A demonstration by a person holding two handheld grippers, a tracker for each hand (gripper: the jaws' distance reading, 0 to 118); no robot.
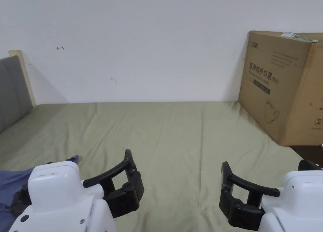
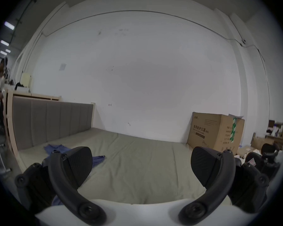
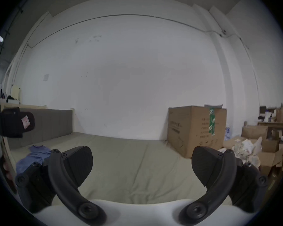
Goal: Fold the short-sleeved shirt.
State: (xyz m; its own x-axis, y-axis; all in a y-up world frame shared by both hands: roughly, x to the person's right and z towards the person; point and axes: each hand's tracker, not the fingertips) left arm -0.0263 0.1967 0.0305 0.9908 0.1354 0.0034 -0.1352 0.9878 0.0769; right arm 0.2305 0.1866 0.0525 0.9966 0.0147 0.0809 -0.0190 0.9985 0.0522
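The shirt (image 2: 55, 148) is lying crumpled at the mattress's (image 1: 176, 131) left edge, near the headboard (image 2: 52, 122); a cardboard box (image 1: 280, 84) is standing at its far right corner, against the wall (image 1: 142, 37).

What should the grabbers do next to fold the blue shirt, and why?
Probably swing the left hand-held gripper leftward and down toward the blue shirt. The shirt lies crumpled on the green bed sheet near the grey headboard, off to the left of both grippers. The left gripper and the right hand-held gripper are open and hold nothing, so the shirt must be grasped and spread first.
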